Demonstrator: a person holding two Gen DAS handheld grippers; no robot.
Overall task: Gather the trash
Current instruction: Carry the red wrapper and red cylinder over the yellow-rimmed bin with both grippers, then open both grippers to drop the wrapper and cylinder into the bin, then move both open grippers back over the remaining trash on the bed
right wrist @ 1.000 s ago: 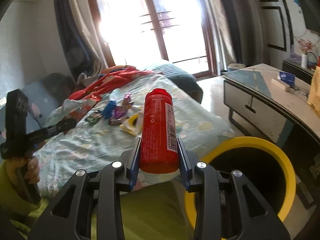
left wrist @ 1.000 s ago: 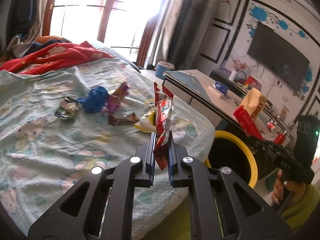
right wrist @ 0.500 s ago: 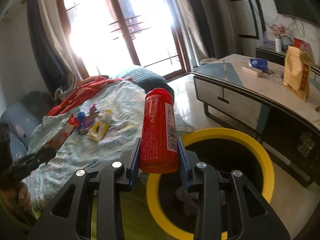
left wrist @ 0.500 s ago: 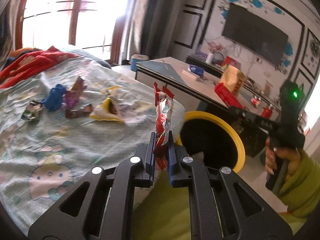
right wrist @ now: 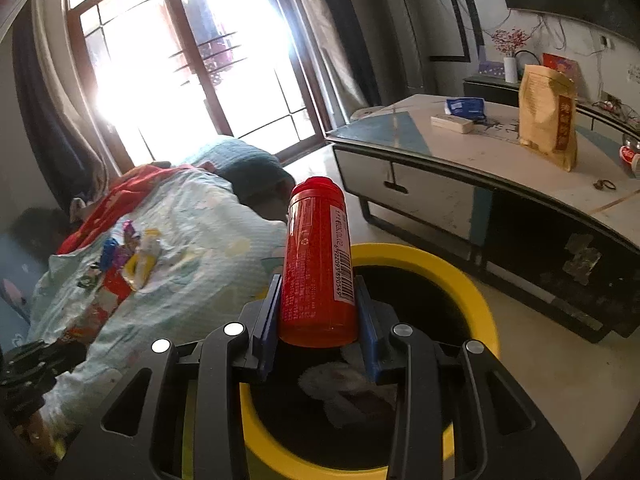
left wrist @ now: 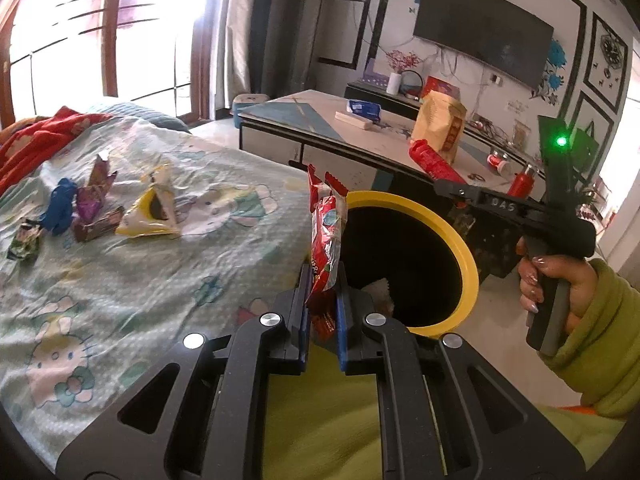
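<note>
Ahead and to the right of the hand-held gripper stood a low counter [right wrist: 472,152] carrying a tan paper bag [right wrist: 548,116], a blue packet [right wrist: 466,107] and a white box [right wrist: 452,123], with a dark television [left wrist: 484,24] on the wall beyond and a bright window [right wrist: 192,64] far ahead to the left.

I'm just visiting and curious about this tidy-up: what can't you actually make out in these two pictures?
- Bin bottom: dark in both views; the right tongs and red bottle cover part of the pale stuff inside.
- Red wrapper print: too small and creased, left view; its lower end sits between the left tongs.
- Small wrappers on the bed: too small to read.
- Window: glare washes out the outdoors.
</note>
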